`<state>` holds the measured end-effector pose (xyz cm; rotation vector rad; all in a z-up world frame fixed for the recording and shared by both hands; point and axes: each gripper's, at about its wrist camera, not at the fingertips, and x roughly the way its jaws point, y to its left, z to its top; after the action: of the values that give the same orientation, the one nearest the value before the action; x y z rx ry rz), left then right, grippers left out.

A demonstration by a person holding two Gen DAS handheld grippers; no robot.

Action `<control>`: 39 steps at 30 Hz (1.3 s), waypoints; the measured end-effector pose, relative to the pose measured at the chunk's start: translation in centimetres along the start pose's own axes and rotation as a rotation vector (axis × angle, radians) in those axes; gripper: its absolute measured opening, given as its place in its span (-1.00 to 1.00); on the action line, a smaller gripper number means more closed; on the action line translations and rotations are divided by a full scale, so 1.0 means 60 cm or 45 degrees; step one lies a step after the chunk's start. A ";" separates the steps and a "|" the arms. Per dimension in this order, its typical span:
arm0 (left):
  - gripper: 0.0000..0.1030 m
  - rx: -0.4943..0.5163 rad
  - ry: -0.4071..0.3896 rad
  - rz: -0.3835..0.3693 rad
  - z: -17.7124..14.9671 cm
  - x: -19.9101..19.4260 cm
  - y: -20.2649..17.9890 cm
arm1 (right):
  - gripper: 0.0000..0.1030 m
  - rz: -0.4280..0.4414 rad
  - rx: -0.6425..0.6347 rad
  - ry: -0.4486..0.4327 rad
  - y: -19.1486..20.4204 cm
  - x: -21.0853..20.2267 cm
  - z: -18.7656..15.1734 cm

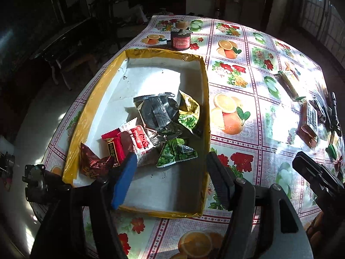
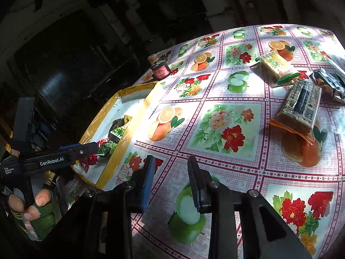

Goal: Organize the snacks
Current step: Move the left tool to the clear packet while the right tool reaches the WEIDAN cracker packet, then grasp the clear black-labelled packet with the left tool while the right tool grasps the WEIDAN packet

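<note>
Ahead of both tools: snacks, boxed and loose.
Held left gripper point(image 1: 171, 179) open, empty, above yellow-rimmed box point(image 1: 207, 99) of snack packets point(image 1: 157, 116); held right gripper point(image 2: 171, 180) slightly parted, empty, short of orange-edged wafer pack point(image 2: 301, 105).

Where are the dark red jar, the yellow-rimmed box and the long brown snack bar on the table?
dark red jar point(image 1: 180, 41), left wrist view, on its label.
yellow-rimmed box point(image 1: 206, 99), left wrist view, on its right rim.
long brown snack bar point(image 2: 301, 105), right wrist view, on the printed wrapper's middle.
</note>
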<state>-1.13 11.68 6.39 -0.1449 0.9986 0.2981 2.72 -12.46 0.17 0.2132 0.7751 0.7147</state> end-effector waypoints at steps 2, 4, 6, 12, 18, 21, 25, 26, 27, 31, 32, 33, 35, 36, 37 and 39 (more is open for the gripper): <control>0.33 0.019 0.007 -0.015 -0.001 0.000 -0.017 | -0.40 -0.028 0.050 -0.004 -0.027 -0.016 -0.010; 0.33 0.040 0.016 -0.032 -0.002 0.001 -0.036 | -0.40 -0.056 0.078 -0.017 -0.046 -0.031 -0.015; 0.34 0.066 0.025 -0.043 -0.003 0.002 -0.057 | -0.39 -0.079 0.100 -0.039 -0.065 -0.050 -0.018; 0.38 0.149 0.036 -0.081 -0.006 0.001 -0.114 | -0.07 -0.210 0.166 -0.114 -0.112 -0.101 -0.021; 0.43 0.228 0.041 -0.134 0.000 0.001 -0.175 | 0.12 -0.480 0.318 -0.219 -0.177 -0.155 -0.003; 0.45 0.266 0.043 -0.166 0.006 0.002 -0.209 | 0.23 -0.609 0.393 -0.276 -0.215 -0.184 0.009; 0.47 0.308 0.047 -0.209 0.014 0.010 -0.257 | 0.32 -0.761 0.501 -0.296 -0.263 -0.201 0.024; 0.48 0.320 0.052 -0.217 0.017 0.015 -0.272 | 0.32 -0.789 0.520 -0.295 -0.272 -0.201 0.027; 0.48 0.332 0.058 -0.225 0.020 0.019 -0.287 | 0.32 -0.815 0.531 -0.297 -0.278 -0.198 0.032; 0.48 0.386 0.061 -0.253 0.039 0.034 -0.348 | 0.32 -0.898 0.555 -0.266 -0.304 -0.187 0.048; 0.49 0.401 0.061 -0.260 0.046 0.039 -0.365 | 0.33 -0.914 0.561 -0.250 -0.310 -0.182 0.051; 0.49 0.415 0.062 -0.264 0.053 0.044 -0.381 | 0.33 -0.922 0.569 -0.236 -0.315 -0.177 0.053; 0.50 0.447 0.065 -0.267 0.067 0.055 -0.411 | 0.33 -0.944 0.584 -0.214 -0.325 -0.169 0.058; 0.51 0.463 0.064 -0.267 0.074 0.061 -0.427 | 0.33 -0.948 0.589 -0.206 -0.330 -0.164 0.061; 0.52 0.477 0.068 -0.264 0.080 0.069 -0.441 | 0.34 -0.955 0.590 -0.198 -0.334 -0.161 0.062; 0.53 0.504 0.086 -0.253 0.090 0.088 -0.470 | 0.34 -0.973 0.595 -0.175 -0.345 -0.155 0.064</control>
<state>14.72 -12.78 4.36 0.1063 1.0821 -0.0887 11.34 -33.75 -0.69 0.3545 0.8058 -0.2095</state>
